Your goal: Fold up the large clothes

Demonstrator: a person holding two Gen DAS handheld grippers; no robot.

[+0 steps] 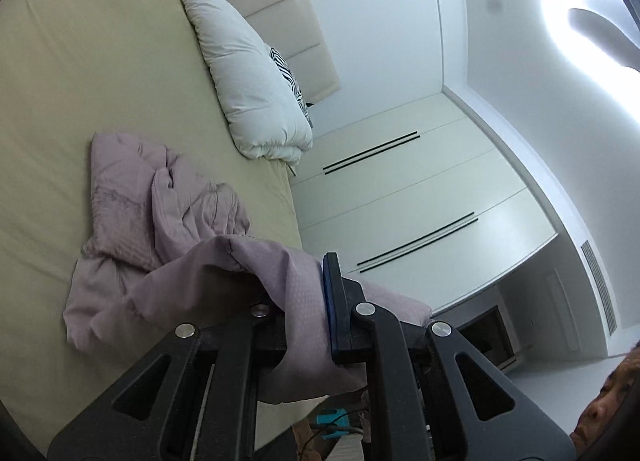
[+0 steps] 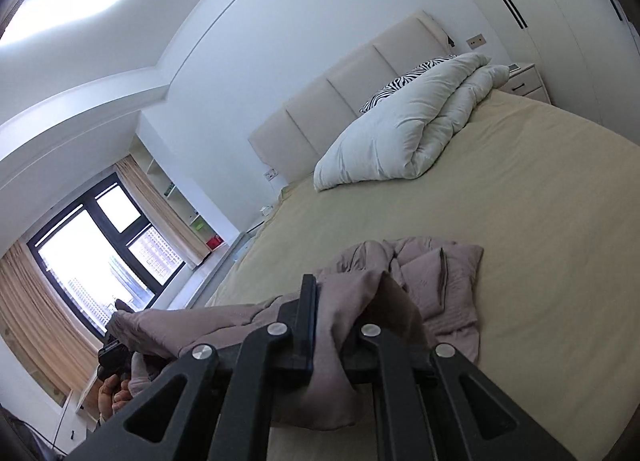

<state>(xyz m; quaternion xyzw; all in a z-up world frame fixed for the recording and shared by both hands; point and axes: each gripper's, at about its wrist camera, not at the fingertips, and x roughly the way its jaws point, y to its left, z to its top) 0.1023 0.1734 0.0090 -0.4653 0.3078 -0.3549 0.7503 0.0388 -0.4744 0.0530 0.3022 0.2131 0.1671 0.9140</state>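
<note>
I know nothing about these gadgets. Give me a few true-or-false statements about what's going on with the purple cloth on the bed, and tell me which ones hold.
1. The left gripper is clamped on the crumpled mauve quilted garment. True.
2. The right gripper hangs open above the cloth. False: it is also shut on a fold of it.
3. The garment lies neatly folded in a flat square. False: most of it sits bunched on the beige bed sheet.
4. A folded white duvet rests near the padded cream headboard. True.
5. A zebra-striped pillow sits on top of the garment. False: it is behind the duvet.
</note>
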